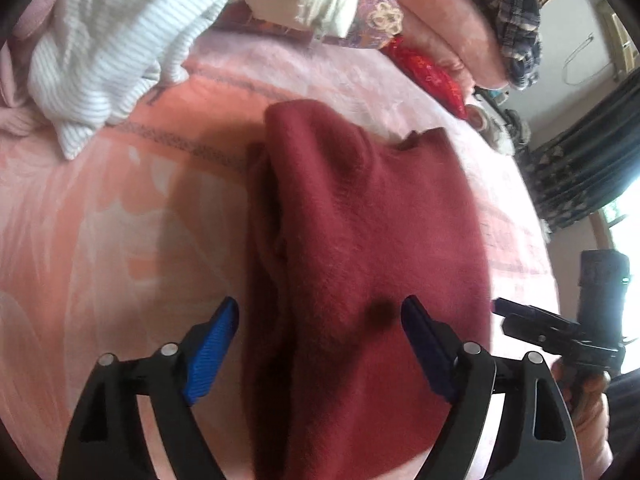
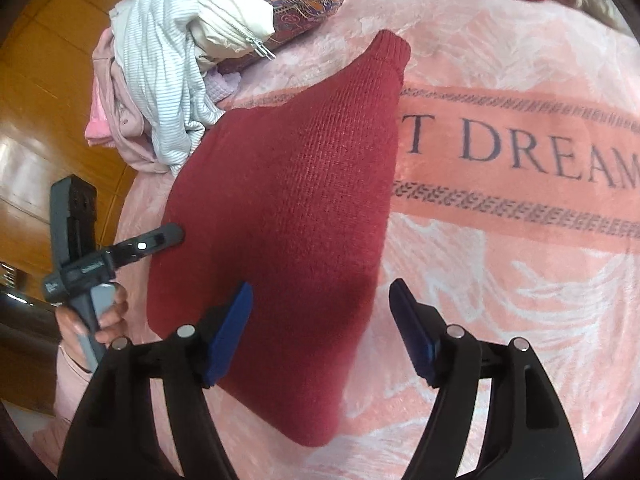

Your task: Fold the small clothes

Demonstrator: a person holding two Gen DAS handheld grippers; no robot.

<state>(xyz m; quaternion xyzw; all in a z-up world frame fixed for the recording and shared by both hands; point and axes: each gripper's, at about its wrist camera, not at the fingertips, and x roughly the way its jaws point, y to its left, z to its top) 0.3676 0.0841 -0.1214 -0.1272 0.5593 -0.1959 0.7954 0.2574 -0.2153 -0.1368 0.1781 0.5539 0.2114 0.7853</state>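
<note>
Blue ribbed tool pads [image 1: 216, 344] flank folded, fuzzy maroon knit [image 1: 360, 216].

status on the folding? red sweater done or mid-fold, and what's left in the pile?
Done: the red sweater lies folded into a narrow stack on the pink blanket, layered edges showing in the left wrist view. In hand: nothing; the left gripper and right gripper are both open above it, no fabric pinched. Left: possibly one more fold, then the pile of striped and pale clothes at the blanket's edge, still unfolded.
</note>
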